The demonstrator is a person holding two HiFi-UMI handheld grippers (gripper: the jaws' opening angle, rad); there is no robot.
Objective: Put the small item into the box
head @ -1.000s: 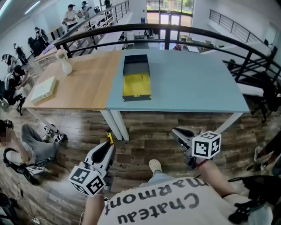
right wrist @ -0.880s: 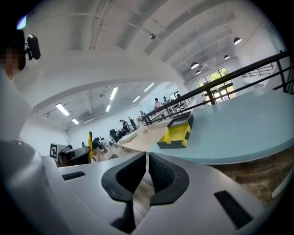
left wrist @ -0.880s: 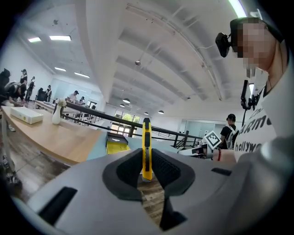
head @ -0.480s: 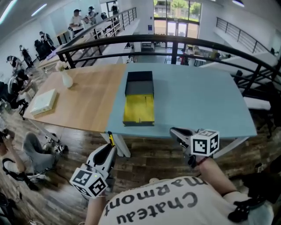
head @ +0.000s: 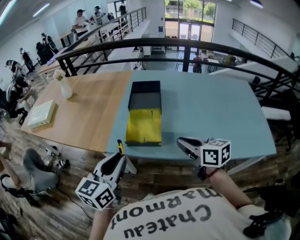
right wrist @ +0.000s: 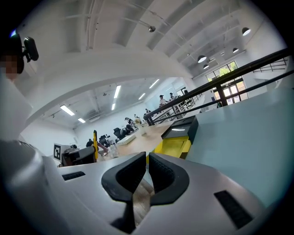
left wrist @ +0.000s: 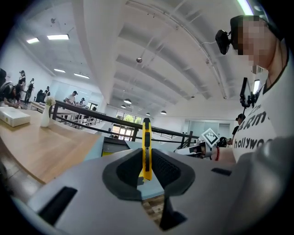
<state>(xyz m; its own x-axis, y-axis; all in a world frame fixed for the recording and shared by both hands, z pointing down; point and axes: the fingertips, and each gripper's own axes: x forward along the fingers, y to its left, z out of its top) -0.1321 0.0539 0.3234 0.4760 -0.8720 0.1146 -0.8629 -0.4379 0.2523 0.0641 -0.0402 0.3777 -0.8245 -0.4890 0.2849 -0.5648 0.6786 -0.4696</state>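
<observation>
Left gripper (head: 117, 158) was clamped on the yellow utility knife (head: 120, 146), near the front edge of the worktop (head: 211, 112); right gripper (head: 184, 144) was closed and empty. I judged this the carry step: next I'd reach over the open box (head: 144, 126) and release.

The room is bright from long ceiling lamps (left wrist: 58, 36) and tall windows (head: 185, 9). A white glint sits on the black box lid (right wrist: 178, 130). Picture edges bend and go dark.

The blue desk (head: 215, 112) lies bare to the right of the open box (head: 144, 126), which alone stands in my way along its left edge. A black railing (head: 187, 44) bars the far edge.
</observation>
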